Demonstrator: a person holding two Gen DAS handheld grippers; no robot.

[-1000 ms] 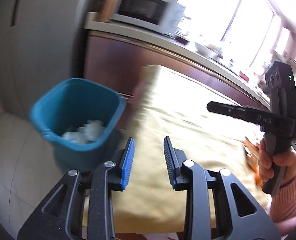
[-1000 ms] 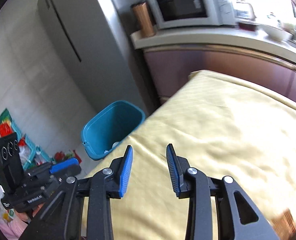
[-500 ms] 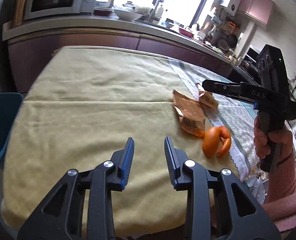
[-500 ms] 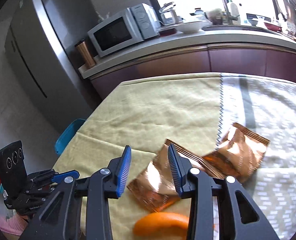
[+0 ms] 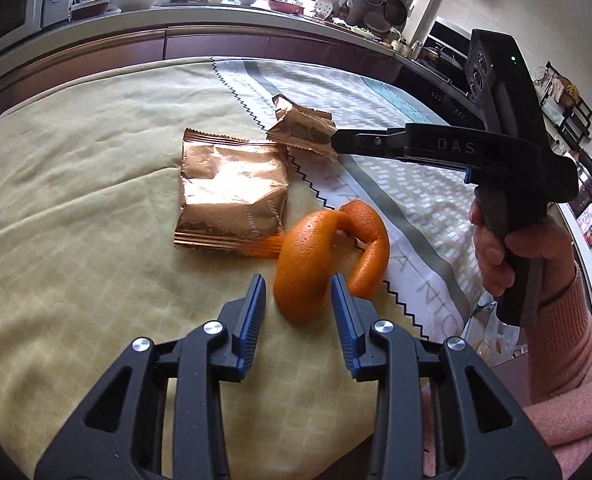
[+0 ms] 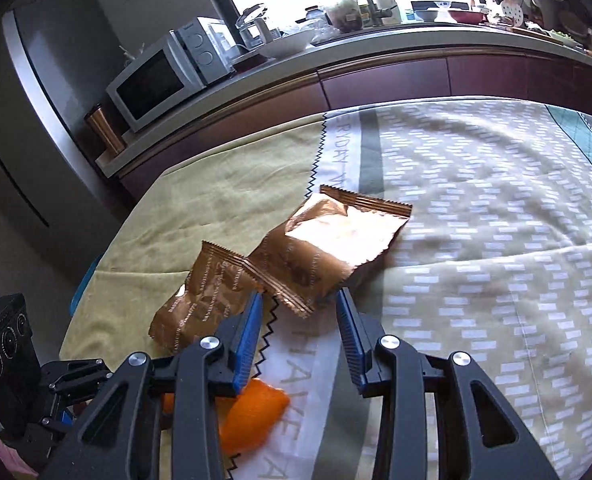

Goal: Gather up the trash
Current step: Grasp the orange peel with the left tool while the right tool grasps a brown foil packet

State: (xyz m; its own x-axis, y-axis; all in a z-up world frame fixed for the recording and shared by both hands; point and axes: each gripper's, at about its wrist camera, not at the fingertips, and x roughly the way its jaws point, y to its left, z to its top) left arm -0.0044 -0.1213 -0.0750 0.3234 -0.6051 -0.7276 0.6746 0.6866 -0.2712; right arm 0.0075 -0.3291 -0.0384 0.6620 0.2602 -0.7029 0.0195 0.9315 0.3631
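An orange peel (image 5: 308,256) lies curled on the table where a yellow cloth meets a patterned one. My left gripper (image 5: 297,292) straddles its near end; the jaws are opening and the blue pads do not press on it. Two copper foil wrappers lie beyond: a large flat one (image 5: 231,196) and a smaller crumpled one (image 5: 302,128). My right gripper (image 6: 299,300) is open, with the near corner of the crumpled wrapper (image 6: 336,248) between its fingertips. The flat wrapper (image 6: 211,292) lies just to its left and the peel (image 6: 255,412) under its fingers.
A hand in a pink sleeve (image 5: 508,248) holds the right gripper (image 5: 338,142). A blue bin's rim (image 6: 80,292) shows past the table's left edge. Behind stand a counter with a microwave (image 6: 155,80), dishes and a grey fridge (image 6: 47,80).
Both grippers swung from the blue bin across the table and came down on the trash. The peel now sits between the left fingers, the crumpled wrapper's corner between the right ones.
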